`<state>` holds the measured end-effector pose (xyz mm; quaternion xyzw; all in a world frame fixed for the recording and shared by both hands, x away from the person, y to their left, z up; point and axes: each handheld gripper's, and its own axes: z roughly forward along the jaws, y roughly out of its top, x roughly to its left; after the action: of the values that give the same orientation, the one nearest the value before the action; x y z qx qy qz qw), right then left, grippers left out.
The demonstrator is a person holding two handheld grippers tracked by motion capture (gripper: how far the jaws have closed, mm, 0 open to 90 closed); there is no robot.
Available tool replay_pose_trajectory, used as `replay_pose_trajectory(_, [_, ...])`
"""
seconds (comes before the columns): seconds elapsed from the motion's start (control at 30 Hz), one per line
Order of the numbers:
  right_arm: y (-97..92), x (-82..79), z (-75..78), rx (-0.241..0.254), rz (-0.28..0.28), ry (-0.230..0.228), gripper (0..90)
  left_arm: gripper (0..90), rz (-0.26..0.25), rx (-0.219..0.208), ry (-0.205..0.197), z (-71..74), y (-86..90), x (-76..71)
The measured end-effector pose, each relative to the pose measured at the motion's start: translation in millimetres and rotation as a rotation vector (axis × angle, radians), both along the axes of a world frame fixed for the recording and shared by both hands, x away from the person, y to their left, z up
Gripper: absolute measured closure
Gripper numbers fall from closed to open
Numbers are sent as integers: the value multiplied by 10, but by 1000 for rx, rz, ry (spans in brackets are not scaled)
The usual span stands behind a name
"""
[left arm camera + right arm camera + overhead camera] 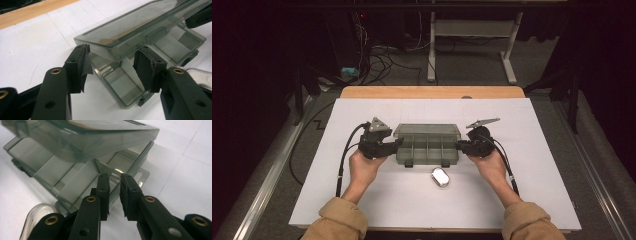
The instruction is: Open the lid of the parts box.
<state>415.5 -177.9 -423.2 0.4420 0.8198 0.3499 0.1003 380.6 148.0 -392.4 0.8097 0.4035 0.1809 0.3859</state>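
A smoky transparent compartment box (427, 149) lies in the middle of the white sheet, its lid (427, 131) partly raised. My left gripper (398, 144) is at the box's left end. In the left gripper view its jaws (114, 50) stand wide apart around the end corner of the box (117, 82) under the lid (130, 27), and the pads do not press on it. My right gripper (460, 145) is at the box's right end. Its jaws (114, 176) stand a little apart over the end wall of the box (75, 180).
A shiny silver oval object (440, 177) lies just in front of the box, and it also shows at a picture edge as the oval object (200, 75) and the oval object (37, 217). The white sheet (512, 190) covers a wooden table (432, 92). Cables and a desk frame (472, 30) are on the floor beyond.
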Motion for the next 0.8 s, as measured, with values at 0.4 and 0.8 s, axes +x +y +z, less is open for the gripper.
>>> replay_pose_trajectory(0.4, [60,154,-20,-7,-45,41,768,464,-2,-12,-19,188,-40,128])
replay_pose_trajectory(0.8, [89,189,3,-52,-64,76,746,471,9,-34,-20,310,-39,287])
